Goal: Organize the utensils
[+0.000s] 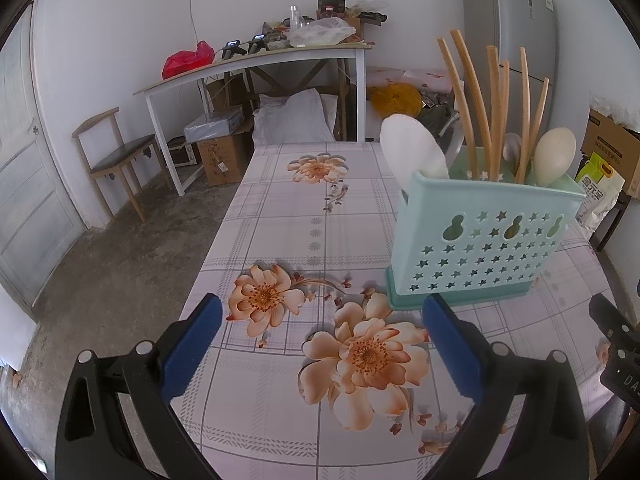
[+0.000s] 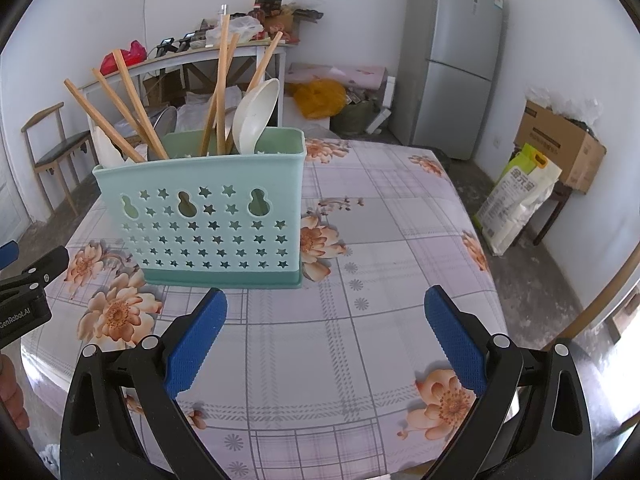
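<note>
Both tools, left tool (image 1: 322, 328) and right tool (image 2: 326, 326), hang spread and empty over the table (image 2: 380, 240). Chopsticks (image 2: 218, 88) and spoons (image 2: 256, 114) stand in the holder (image 2: 200, 216), upper left of the right wrist view.

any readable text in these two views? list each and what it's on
"GenRobot.AI" on the body of the left gripper, at the right wrist view's left edge.
"DA", cut off, on the right gripper, at the left wrist view's right edge.
Large printed characters on the white sack on the floor: too blurred to read.
Print on the cardboard box: too small.
Labels on the fridge door: too small.
</note>
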`<move>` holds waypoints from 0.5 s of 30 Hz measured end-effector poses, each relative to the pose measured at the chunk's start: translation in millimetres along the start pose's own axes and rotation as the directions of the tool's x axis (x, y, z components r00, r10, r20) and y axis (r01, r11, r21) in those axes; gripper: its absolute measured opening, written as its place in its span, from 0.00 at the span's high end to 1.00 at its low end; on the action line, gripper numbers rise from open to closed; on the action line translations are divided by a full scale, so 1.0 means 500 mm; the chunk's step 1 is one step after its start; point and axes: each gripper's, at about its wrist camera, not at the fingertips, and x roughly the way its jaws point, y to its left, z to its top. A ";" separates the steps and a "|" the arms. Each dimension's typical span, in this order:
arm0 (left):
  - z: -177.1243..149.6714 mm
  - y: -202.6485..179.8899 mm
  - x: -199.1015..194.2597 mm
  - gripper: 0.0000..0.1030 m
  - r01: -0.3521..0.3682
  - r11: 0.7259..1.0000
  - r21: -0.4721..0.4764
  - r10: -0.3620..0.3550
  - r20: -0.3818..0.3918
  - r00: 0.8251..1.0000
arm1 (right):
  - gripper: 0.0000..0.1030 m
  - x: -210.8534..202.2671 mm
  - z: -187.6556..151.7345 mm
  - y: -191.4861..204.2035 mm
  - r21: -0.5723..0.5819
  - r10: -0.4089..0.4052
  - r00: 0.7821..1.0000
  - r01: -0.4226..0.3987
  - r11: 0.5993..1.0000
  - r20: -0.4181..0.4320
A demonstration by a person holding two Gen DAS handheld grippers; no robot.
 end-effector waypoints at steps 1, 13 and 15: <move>0.000 0.002 0.000 0.05 0.000 1.000 0.000 0.000 -0.001 1.000 | 0.08 0.000 -0.001 0.000 0.001 0.000 1.000 0.000 1.000 0.000; 0.001 0.004 -0.001 0.05 0.002 1.000 0.001 -0.002 -0.001 1.000 | 0.08 -0.001 -0.001 0.002 0.002 -0.001 1.000 0.001 1.000 0.001; 0.000 0.002 -0.001 0.05 0.002 1.000 0.002 -0.002 -0.001 1.000 | 0.08 0.000 -0.001 0.002 0.002 0.000 1.000 0.000 1.000 0.000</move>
